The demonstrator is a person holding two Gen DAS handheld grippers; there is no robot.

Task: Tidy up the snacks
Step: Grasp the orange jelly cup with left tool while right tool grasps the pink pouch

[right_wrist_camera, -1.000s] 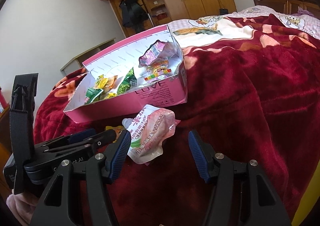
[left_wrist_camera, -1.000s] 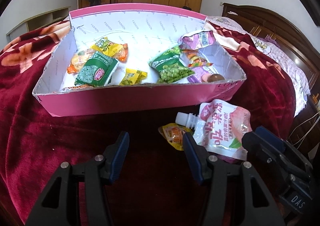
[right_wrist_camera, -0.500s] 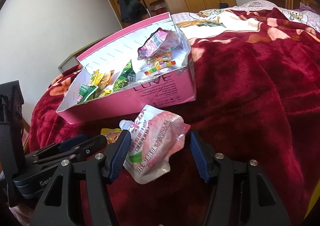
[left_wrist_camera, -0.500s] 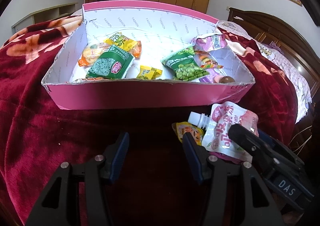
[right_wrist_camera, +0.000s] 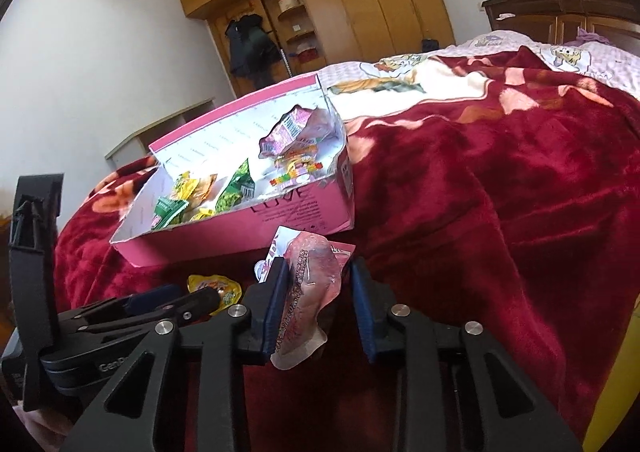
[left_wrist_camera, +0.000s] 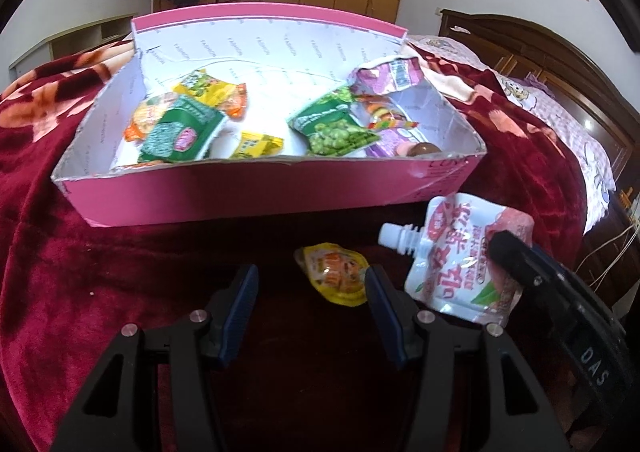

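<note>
While most of the snacks already lie inside the pink box on the red blanket, two are left outside it, just in front of its near wall, which I take to be why both grippers are down at this end of the bed. The right gripper sits low and reaches forward with the pink spouted jelly pouch between its blue pads: the left pad presses the pouch's side, while the right pad looks a shade clear of it, so I judge it is closing on the pouch, not yet firmly pinching it. From the left wrist view the pouch looks tilted up off the blanket with its white spout pointing toward the box, though I cannot tell if it is truly lifted. The left gripper hovers low with its jaws spread wide and nothing between them; the small yellow packet lies on the blanket just beyond its right pad, probably its own target. Lifting the pouch over the near wall would be the sensible next move.
</note>
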